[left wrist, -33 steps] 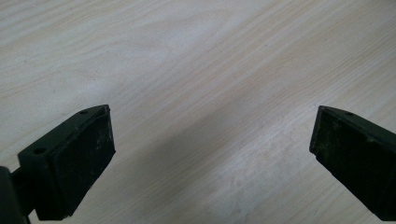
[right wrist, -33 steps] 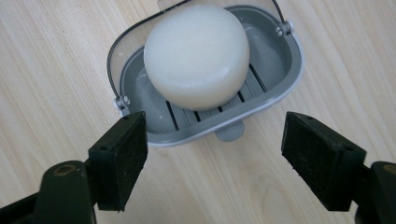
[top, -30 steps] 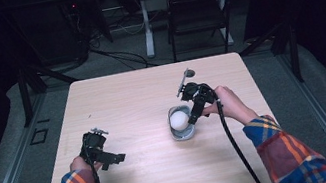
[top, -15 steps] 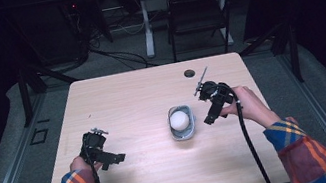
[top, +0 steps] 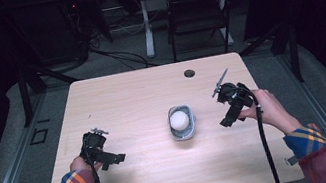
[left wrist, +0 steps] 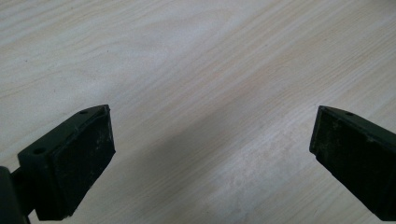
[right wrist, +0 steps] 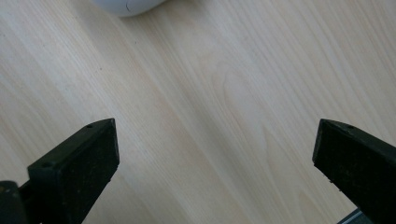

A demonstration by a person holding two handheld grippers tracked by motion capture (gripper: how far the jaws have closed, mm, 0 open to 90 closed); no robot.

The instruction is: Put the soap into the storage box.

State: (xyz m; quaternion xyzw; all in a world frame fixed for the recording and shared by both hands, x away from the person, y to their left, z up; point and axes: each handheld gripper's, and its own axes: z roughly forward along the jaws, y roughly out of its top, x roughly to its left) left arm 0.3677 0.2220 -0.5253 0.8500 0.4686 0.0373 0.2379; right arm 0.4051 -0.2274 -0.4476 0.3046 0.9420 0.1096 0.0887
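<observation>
High view shows a pale wooden desk (top: 126, 98) with a small grey bowl (top: 184, 131) near its middle; a white ball (top: 179, 119) sits inside the bowl; a small dark hole (top: 189, 73) marks the far edge of the desk. Left tool (top: 111, 157) rests low over the near left part of the desk, well apart from the bowl; its jaws stand wide apart over bare wood in the left gripper view. Right tool (top: 226, 122) hangs to the right of the bowl, near it but not touching; its jaws are spread wide with nothing between them; the right gripper view catches a pale rounded edge (right wrist: 126, 7) at its top, beyond the jaws.
</observation>
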